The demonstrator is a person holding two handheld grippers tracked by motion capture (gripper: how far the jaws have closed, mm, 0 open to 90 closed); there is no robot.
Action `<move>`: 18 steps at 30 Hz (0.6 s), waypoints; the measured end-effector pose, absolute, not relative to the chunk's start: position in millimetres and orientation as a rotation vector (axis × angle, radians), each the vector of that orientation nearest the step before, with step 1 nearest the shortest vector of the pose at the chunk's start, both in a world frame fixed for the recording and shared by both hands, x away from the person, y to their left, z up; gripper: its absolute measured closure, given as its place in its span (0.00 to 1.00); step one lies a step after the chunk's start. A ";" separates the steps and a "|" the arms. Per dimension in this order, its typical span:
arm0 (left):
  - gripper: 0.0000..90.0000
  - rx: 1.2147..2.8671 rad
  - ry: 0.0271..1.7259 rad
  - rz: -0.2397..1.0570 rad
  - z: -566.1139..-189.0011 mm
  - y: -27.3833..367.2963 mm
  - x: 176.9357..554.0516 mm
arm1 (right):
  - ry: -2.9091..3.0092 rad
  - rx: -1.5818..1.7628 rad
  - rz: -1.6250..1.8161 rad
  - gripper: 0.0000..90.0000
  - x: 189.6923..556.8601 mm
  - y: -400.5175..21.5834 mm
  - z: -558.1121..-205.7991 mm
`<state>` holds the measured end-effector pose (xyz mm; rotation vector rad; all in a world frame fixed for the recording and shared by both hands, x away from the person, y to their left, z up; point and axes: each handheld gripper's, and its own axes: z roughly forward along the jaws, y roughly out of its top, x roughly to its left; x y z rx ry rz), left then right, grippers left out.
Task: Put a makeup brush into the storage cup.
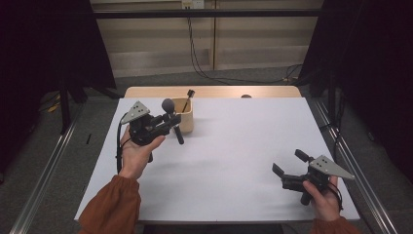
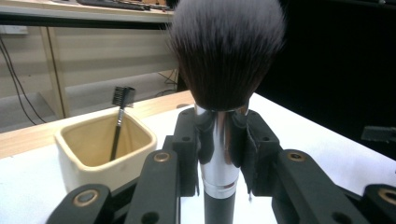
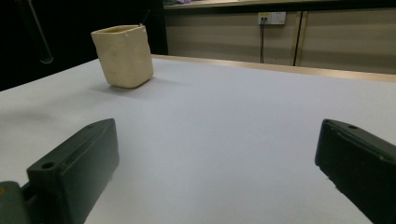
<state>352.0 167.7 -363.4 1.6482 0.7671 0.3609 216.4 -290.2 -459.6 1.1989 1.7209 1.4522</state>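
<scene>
The left gripper pinches a makeup brush by its silver ferrule, held upright above the white table, just beside the cream cup. The brush has a dense, rounded head of dark bristles with paler tips and a black handle. A small comb-headed brush leans inside the cup. The right gripper, jaws spread wide, rests low near the table's right front.

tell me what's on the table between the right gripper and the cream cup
Nothing: in the right gripper view, bare white table runs from the open right gripper up to the cream cup.
</scene>
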 end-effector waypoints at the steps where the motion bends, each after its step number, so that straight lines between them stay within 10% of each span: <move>1: 0.78 1.646 0.770 0.361 -361.7 168.8 353.5 | 1.723 1.194 1.450 0.00 216.1 -289.7 -459.6; 18: 0.78 1.612 0.783 0.411 -331.2 179.3 379.1 | 1.754 1.162 1.478 0.00 216.3 -289.3 -459.2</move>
